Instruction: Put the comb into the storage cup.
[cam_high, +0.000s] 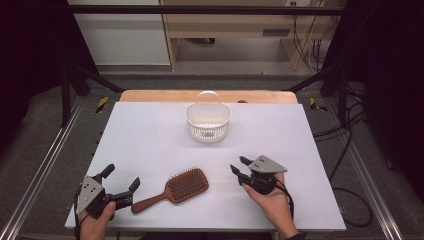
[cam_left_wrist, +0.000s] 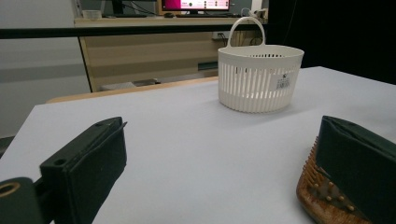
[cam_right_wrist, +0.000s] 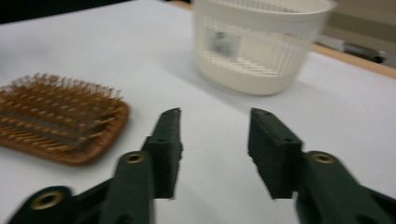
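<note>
A brown wooden paddle hairbrush (cam_high: 186, 185) lies bristles up near the table's front edge, its handle pointing to the front left. A white slotted basket (cam_high: 207, 131) with a loop handle stands at the middle back. My left gripper (cam_high: 122, 176) rests at the front left corner, open wide, just left of the brush handle. In the left gripper view the brush head (cam_left_wrist: 322, 200) peeks out behind the right jaw and the basket (cam_left_wrist: 257, 84) stands ahead. My right gripper (cam_high: 238, 164) hovers right of the brush, open, with nothing between its jaws. The right gripper view shows that gripper (cam_right_wrist: 215, 126), the brush (cam_right_wrist: 60, 121) and the basket (cam_right_wrist: 252, 51).
A white sheet (cam_high: 150, 135) covers the table, with a wooden strip along its far edge. Metal rails run down both sides of the table. Cables lie on the floor at the right. Shelving stands beyond the table's far end.
</note>
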